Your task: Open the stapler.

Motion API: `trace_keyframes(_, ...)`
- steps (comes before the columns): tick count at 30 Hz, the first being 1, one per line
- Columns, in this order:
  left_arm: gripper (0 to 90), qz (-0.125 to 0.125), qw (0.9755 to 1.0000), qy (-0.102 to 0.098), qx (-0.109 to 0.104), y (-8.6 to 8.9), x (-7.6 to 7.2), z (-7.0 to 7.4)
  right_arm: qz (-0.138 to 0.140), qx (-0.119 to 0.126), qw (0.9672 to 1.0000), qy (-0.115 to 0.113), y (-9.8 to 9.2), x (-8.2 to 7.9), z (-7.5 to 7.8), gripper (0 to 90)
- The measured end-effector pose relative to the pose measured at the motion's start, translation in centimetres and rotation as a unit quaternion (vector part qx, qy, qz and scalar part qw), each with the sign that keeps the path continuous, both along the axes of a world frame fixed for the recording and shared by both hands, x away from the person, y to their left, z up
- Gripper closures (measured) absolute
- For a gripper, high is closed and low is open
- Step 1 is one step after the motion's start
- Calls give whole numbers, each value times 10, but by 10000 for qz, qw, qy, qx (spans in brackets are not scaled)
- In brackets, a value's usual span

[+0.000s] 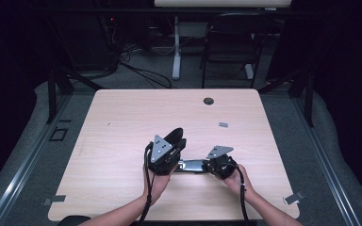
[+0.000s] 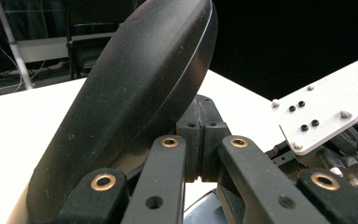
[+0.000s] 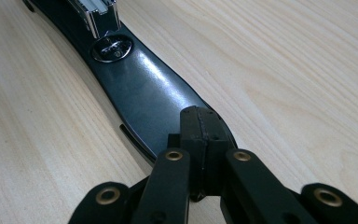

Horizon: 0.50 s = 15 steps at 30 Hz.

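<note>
Your right gripper (image 3: pixel 199 122) has its two black jaws pressed flat together, pad against pad, and their tips rest over the near end of the stapler base (image 3: pixel 154 95). From that base's near end, the glossy black metal runs away toward the upper left, where a round anvil plate (image 3: pixel 112 48) sits, with the silver staple channel (image 3: pixel 98 14) just beyond it. The wooden table (image 3: pixel 279 70) lies on both sides of the base.

A recording lab or test studio, dark beyond the work area.

A pale wood-grain rectangular table (image 1: pixel 122 141) stands on grey carpet (image 1: pixel 23 155), with a black folding chair (image 1: pixel 230 47), tangled black cables (image 1: pixel 136 66) and black curtains (image 1: pixel 344 70) behind it.
</note>
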State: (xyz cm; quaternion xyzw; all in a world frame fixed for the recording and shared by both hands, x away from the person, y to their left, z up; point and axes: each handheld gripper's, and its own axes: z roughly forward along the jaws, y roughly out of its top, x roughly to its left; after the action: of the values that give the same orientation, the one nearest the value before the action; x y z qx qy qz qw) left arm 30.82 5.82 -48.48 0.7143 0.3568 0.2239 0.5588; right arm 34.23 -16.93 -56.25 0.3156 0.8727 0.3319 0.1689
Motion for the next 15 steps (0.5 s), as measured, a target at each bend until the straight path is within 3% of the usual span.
trace_keyframes(6,900,82,9999,-65,25,4,-1,2,5,-80,10000,-43,1,-1,0,900)
trace_keyframes(15,900,109,9999,27,9,9,0,2,38,-102,9999,-45,1,-1,1,900)
